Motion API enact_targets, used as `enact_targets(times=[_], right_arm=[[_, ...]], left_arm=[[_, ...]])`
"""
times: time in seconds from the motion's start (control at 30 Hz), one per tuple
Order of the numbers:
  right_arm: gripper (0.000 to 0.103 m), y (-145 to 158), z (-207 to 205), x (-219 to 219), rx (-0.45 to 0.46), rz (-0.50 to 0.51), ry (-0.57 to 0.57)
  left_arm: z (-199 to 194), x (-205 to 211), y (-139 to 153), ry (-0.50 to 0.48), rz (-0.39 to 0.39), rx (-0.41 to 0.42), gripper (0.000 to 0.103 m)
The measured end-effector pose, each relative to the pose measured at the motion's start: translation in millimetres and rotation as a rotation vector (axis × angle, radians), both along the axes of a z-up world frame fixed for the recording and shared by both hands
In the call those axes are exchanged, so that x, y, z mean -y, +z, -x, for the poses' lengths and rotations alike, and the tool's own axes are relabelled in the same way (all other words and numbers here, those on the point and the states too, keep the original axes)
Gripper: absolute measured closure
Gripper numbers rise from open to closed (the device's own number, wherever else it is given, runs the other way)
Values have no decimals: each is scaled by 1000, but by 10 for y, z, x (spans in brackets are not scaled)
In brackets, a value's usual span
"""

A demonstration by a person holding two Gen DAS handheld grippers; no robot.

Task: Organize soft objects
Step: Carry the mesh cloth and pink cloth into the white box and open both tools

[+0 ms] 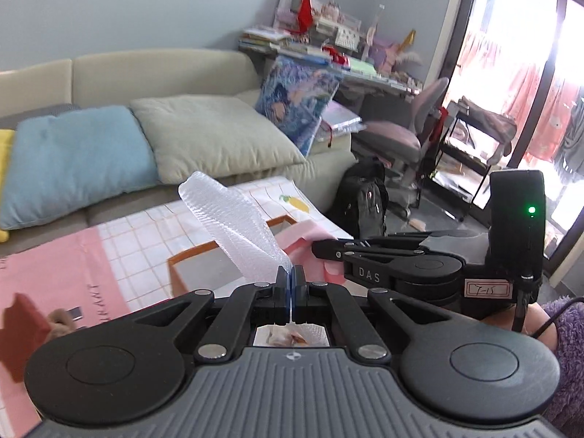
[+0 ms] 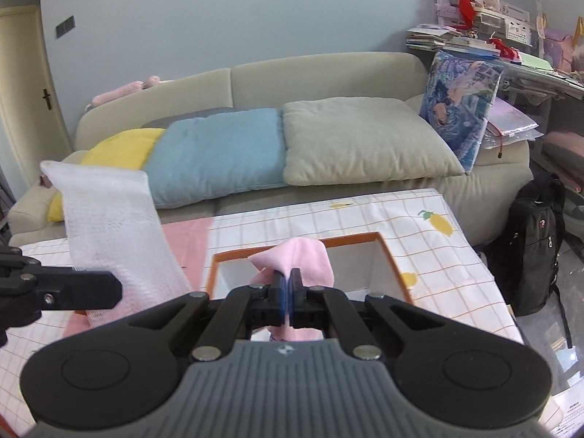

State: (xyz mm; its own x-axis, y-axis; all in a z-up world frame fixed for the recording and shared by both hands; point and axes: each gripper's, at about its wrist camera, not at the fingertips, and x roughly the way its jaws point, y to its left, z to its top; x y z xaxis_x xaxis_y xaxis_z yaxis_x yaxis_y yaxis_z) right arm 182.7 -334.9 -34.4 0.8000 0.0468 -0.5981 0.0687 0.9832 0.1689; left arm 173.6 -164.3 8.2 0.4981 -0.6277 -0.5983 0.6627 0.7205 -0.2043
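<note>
Behind our worktop (image 2: pixel 430 255) runs a beige sofa (image 2: pixel 328 73) lined with cushions, and a checked cloth covers the surface in front of us. We carry one soft item in each hand. Our left gripper (image 1: pixel 291 279) has its fingers clamped on the end of a white mesh cloth (image 1: pixel 233 226), which stands up and forward from the grip. Our right gripper (image 2: pixel 288 288) has its fingers pinched shut on a pink cloth (image 2: pixel 303 255), bunched just above the orange-rimmed box (image 2: pixel 396 273). We judge that both pieces are held by an end so they hang free and can be dropped into the box one after the other. The box mouth is wide and unobstructed, its rim the only edge to clear. Our two grippers sit close side by side, so crossing paths is the main risk. To the right the worktop ends beside a black backpack (image 2: pixel 536 244).
</note>
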Motion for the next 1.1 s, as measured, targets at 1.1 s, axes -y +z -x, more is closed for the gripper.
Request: enact_targets(times=[1.1], right_arm=[[92,-896,-724,63,-255,180,113]], left_arm=[[-640,379,-833,0,-218,-230,70]])
